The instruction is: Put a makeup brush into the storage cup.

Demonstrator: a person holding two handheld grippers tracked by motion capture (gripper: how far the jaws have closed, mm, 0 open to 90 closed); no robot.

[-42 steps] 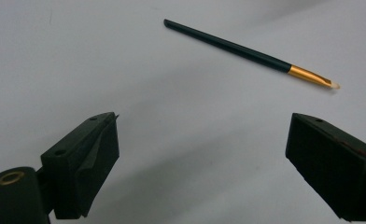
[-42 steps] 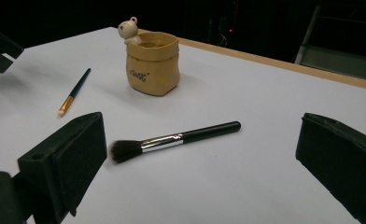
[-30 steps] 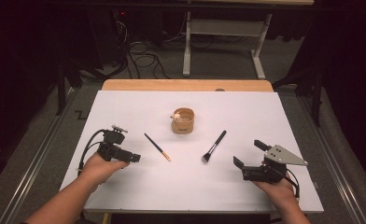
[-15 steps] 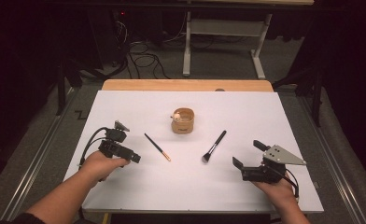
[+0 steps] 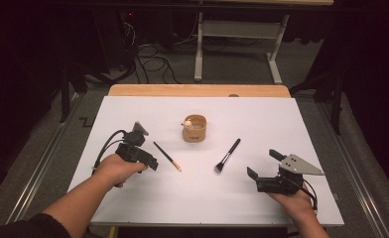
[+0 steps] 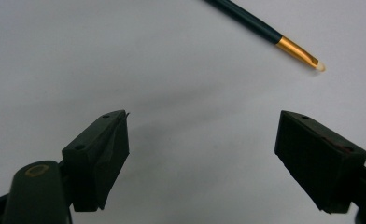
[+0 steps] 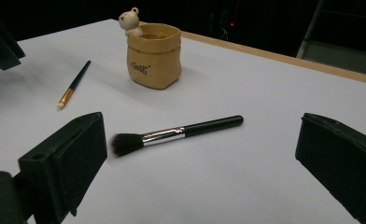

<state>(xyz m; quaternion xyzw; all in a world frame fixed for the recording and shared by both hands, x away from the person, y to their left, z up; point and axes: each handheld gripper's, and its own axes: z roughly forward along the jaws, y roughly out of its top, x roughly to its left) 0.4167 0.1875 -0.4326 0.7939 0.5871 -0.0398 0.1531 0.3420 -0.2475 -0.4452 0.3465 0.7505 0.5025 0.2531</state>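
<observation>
**Left tongs near the thin brush, nothing gripped yet**

The risk I see is with the thin brush (image 5: 167, 156). It lies flat on the white table (image 5: 291, 129), so it offers little height to the pads. If the left tongs (image 5: 152, 163) come down beside the handle and not across it, one jaw may push the brush and make it roll or slide away. Its gold-ringed tip (image 6: 299, 52) is just ahead of the left tongs, a little toward their right jaw, and not yet between the jaws.

The left tongs have just been closing a little, but they are spread wide and there is nothing between them. The right tongs (image 5: 263, 164) are also spread wide and hold nothing. The fluffy brush (image 7: 175, 134) lies just ahead of them, and the tan cup (image 7: 153, 55) with a small bear stands farther behind it.
</observation>
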